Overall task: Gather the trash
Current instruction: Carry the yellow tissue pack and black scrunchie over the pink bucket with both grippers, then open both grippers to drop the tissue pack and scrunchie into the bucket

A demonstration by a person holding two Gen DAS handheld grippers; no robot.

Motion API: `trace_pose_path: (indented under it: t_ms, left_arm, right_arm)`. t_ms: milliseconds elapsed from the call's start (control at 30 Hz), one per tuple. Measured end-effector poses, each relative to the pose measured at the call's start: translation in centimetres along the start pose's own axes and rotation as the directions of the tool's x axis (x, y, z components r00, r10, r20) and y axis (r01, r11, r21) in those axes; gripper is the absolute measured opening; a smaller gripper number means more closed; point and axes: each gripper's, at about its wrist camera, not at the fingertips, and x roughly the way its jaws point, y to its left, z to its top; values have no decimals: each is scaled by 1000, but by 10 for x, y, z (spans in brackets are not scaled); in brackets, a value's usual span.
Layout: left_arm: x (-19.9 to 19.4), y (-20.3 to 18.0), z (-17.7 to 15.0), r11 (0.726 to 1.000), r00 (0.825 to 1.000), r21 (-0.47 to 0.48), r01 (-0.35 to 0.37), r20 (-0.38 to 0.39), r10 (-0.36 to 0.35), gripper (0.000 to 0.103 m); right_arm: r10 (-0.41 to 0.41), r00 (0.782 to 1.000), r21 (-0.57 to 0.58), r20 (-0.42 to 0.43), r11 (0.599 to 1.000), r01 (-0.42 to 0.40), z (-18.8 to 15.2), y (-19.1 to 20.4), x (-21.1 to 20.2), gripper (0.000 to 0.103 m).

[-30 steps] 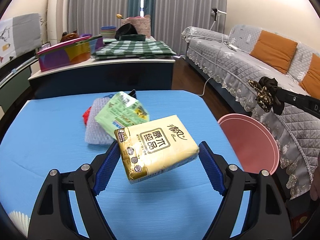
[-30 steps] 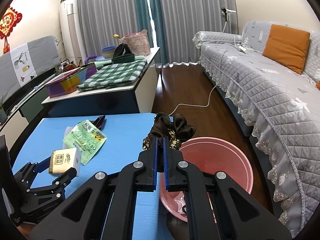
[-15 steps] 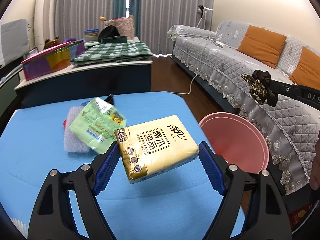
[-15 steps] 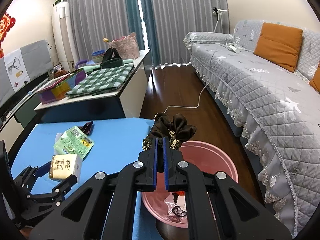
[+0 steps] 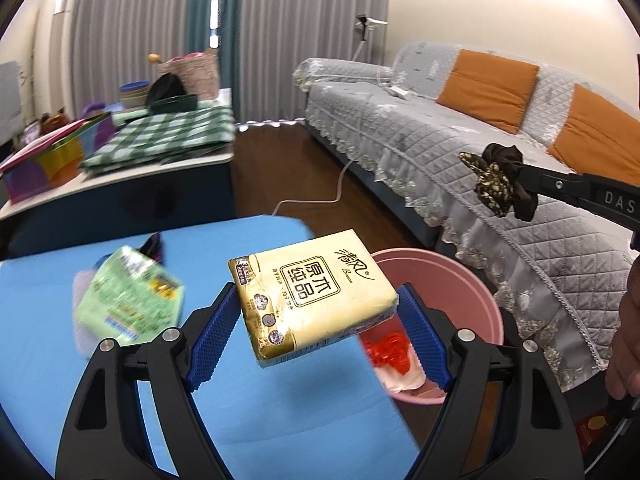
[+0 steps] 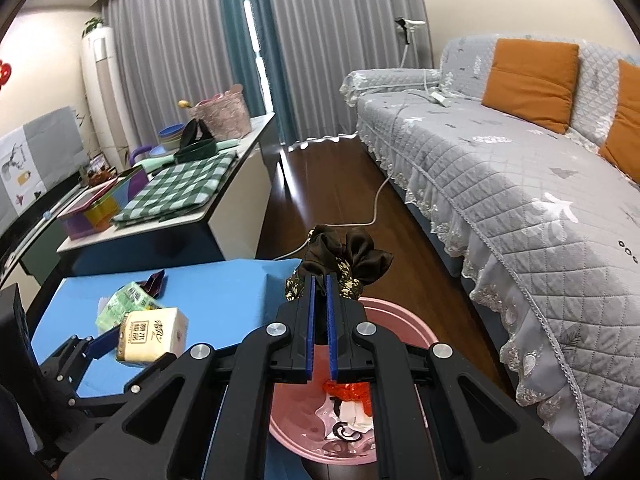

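Note:
My left gripper [image 5: 316, 316] is shut on a yellow tissue pack [image 5: 310, 294] and holds it above the right edge of the blue table [image 5: 248, 400], next to the pink bin [image 5: 472, 292]. The pack also shows in the right wrist view [image 6: 154, 334]. My right gripper [image 6: 320, 284] is shut on a dark brown scrunchie [image 6: 346, 258] and holds it above the pink bin [image 6: 404, 326], which stands on the floor and holds red and white trash [image 6: 348, 394]. The scrunchie also shows in the left wrist view [image 5: 498, 182].
A green packet [image 5: 128, 300] lies on the blue table over a bubble-wrap piece, with a dark wrapper [image 5: 152, 246] behind it. A grey sofa [image 6: 520, 184] runs along the right. A low cabinet [image 6: 168, 216] with a checked cloth stands behind the table.
My left gripper has carried the tissue pack rightward, closer to the pink bin. My right gripper has moved forward with the scrunchie, further over the bin. Both stay shut.

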Motion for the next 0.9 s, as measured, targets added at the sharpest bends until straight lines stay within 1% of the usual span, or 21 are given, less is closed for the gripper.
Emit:
trace_pose_path:
  t_ms: [200, 433, 600, 867, 900]
  left_arm:
    - [16, -21, 5, 998, 998, 35, 61, -12, -60, 77]
    - [41, -39, 7, 992, 993, 65, 111, -40, -109, 77]
    - [58, -48, 6, 988, 990, 73, 133, -59, -129, 77]
    - [77, -57, 1, 985, 986, 87, 149, -84, -142, 77]
    - [79, -58, 1, 985, 986, 89, 151, -88, -144, 77]
  right_arm:
    - [-19, 1000, 28, -11, 999, 20, 2, -13, 5, 6]
    - [-31, 999, 38, -40, 999, 32, 1, -21, 17, 6]
    - [-38, 997, 43, -61, 998, 41, -2, -25, 27, 6]
    - [-47, 995, 54, -84, 997, 51, -4, -32, 41, 6]
    - [-48, 995, 54, -87, 997, 53, -4, -32, 43, 9]
